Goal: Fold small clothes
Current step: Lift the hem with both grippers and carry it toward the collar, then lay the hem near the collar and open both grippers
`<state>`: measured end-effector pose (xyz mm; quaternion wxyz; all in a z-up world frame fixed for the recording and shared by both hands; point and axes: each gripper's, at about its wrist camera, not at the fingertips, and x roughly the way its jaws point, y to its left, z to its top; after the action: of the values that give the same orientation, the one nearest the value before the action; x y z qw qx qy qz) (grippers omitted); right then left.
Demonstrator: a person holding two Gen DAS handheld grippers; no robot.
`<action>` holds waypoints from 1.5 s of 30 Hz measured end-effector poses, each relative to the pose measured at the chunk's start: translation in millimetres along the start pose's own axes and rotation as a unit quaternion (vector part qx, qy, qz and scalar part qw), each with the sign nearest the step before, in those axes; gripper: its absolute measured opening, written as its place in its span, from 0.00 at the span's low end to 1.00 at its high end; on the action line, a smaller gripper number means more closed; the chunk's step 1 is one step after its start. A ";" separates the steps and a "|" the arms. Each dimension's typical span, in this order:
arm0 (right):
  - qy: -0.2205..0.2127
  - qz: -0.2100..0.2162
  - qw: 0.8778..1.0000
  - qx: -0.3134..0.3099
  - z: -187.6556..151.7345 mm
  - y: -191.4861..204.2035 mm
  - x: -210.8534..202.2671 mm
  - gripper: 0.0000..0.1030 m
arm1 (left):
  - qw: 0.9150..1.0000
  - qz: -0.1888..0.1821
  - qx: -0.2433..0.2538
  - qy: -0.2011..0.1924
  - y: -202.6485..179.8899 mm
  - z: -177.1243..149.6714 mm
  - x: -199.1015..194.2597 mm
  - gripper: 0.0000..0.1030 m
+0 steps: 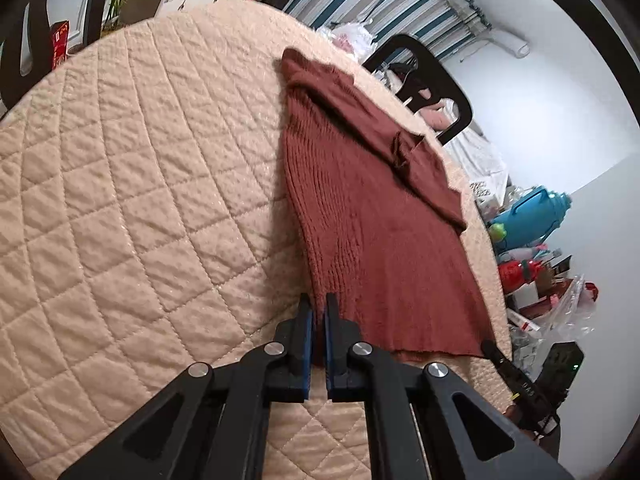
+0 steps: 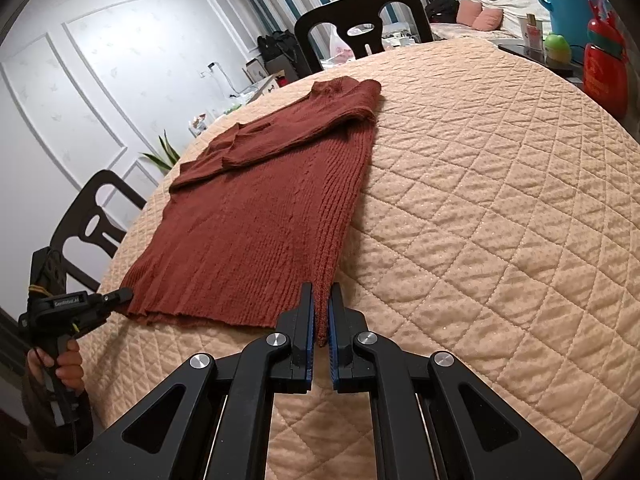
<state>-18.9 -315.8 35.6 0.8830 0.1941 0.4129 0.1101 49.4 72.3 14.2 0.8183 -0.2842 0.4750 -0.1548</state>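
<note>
- a rust-red knitted sweater [image 2: 256, 216] lay flat on a round table with a peach quilted cover [image 2: 480, 200], sleeves folded across its top.
- the left gripper [image 1: 319, 304] was clenched on the sweater's near left corner.
- the right gripper [image 2: 321, 292] was clenched on the near right corner.
- a black chair [image 2: 360, 20] stood at the far side of the table.
</note>
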 end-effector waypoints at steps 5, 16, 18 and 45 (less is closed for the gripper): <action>-0.004 0.016 1.000 0.008 -1.9 -0.3 -6.3 0.05 | 1.000 -0.018 0.008 -0.014 -2.5 -0.4 -17.9 0.06; -0.031 0.044 0.998 0.016 -6.7 1.0 -36.3 0.05 | 0.998 -0.050 0.027 -0.016 -11.8 -10.9 -44.0 0.06; -0.038 0.050 0.998 0.013 -5.5 4.2 -42.6 0.05 | 0.998 -0.057 0.029 -0.022 -13.4 -10.0 -50.1 0.06; -0.080 0.040 0.996 0.002 113.4 23.5 -15.1 0.05 | 0.995 -0.068 0.029 -0.071 -44.6 101.5 -30.3 0.06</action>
<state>58.3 -328.5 122.4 0.9076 0.2206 0.3333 0.1286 122.8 85.2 101.7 0.8454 -0.3022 0.3904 -0.2038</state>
